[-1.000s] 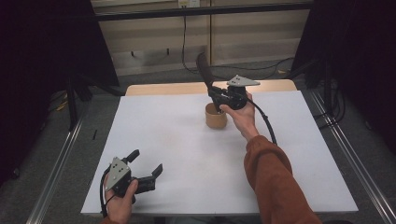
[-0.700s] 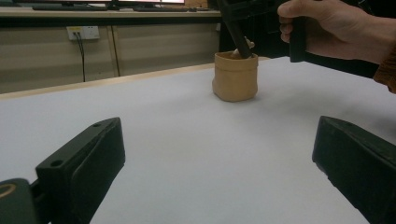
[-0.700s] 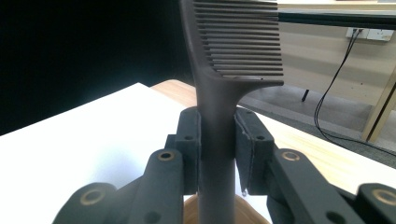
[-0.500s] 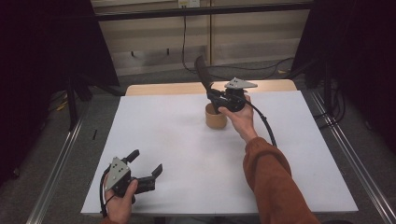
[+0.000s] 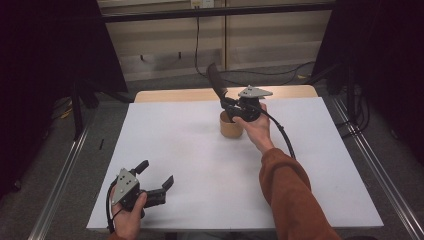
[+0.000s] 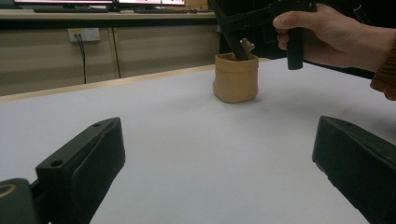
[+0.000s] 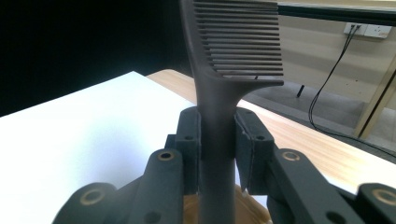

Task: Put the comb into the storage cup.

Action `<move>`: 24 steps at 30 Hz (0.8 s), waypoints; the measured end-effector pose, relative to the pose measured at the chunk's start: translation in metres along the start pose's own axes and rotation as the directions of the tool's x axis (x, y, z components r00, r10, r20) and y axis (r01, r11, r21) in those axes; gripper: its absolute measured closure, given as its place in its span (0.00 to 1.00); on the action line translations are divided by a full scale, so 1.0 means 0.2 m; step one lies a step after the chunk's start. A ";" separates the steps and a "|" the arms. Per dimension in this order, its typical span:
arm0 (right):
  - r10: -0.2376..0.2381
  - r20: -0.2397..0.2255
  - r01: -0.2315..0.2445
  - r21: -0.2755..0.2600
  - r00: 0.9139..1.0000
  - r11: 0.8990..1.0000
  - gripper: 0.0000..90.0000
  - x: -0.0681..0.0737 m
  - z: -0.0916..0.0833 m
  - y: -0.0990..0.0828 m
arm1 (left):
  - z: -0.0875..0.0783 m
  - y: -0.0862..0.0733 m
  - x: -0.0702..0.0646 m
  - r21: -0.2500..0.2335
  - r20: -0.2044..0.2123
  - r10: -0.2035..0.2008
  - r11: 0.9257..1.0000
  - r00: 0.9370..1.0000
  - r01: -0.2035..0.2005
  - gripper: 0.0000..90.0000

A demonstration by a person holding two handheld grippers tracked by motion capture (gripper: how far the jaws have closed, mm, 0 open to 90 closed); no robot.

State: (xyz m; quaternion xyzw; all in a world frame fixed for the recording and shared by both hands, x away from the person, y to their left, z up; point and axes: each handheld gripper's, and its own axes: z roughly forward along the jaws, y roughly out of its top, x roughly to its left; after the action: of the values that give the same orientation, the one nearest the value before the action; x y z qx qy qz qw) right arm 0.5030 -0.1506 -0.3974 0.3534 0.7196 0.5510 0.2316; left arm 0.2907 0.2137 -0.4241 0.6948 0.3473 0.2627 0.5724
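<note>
The right gripper [image 5: 231, 106] had its fingers clamped on the handle of a dark comb [image 5: 216, 81], whose long axis rose steeply from the tan pouch [image 5: 231, 127] directly beneath, while the left gripper [image 5: 156, 176] rested spread wide, well apart on the near tabletop [image 5: 180, 140].

High view overhead facing forward, left gripper view low across table [image 6: 187, 154], right gripper view close-up

White surface [image 5: 200, 150] resting on a wooden tabletop whose far edge [image 5: 175, 95] shows beyond it; behind the surface, beige wall panels [image 5: 165, 45] with a wall socket [image 5: 199, 4] and hanging black cable [image 5: 197, 40]; grey floor [image 5: 65, 165] to the surface's left.
</note>
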 end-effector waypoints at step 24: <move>-0.001 -0.010 0.001 0.050 1.000 0.999 0.81 0.01 0.00 -0.06 | 0.00 0.00 0.00 -0.001 0.000 -0.001 1.000 1.000 0.001 0.03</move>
State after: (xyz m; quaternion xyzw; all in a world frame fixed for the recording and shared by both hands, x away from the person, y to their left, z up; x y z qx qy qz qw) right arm 0.4980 -0.1504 -0.4090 0.3560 0.7346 0.5344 0.2192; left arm 0.2906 0.2138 -0.4241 0.6944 0.3477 0.2626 0.5727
